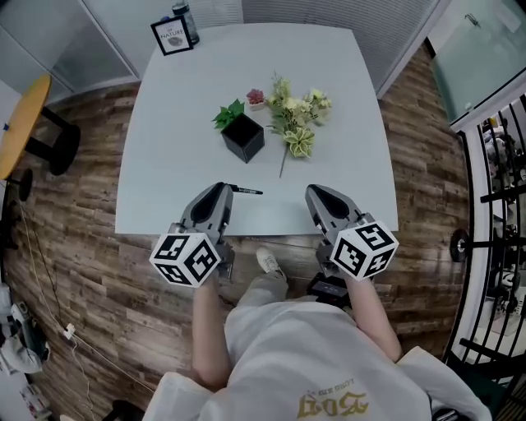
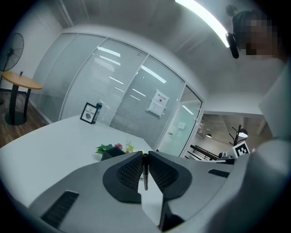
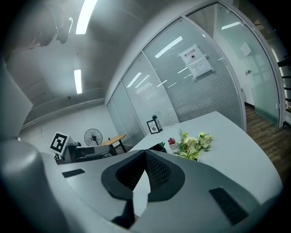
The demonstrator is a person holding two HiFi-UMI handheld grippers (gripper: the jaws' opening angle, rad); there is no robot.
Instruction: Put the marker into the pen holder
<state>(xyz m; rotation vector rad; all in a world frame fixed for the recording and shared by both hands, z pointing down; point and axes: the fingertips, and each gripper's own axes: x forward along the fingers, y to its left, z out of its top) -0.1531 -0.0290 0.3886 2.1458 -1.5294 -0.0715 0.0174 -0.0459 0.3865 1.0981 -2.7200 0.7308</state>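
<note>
My left gripper (image 1: pixel 223 189) hovers over the near edge of the white table (image 1: pixel 181 107), shut on a thin black marker (image 1: pixel 246 191) that sticks out to the right of its tip. In the left gripper view the marker (image 2: pixel 145 170) stands clamped between the ribbed pads (image 2: pixel 131 172). The black cube pen holder (image 1: pixel 243 137) stands mid-table, a little beyond the marker; its top edge shows past the jaws (image 2: pixel 112 154). My right gripper (image 1: pixel 316 194) hangs at the near edge to the right, shut with nothing between its jaws (image 3: pixel 144 154).
A spray of pale artificial flowers (image 1: pixel 296 115) lies right of the holder, with a small pink potted plant (image 1: pixel 256 98) behind it and green leaves (image 1: pixel 229 113) at its left. A framed sign (image 1: pixel 173 36) and a dark bottle (image 1: pixel 186 21) stand at the far edge. A round wooden side table (image 1: pixel 23 123) stands left.
</note>
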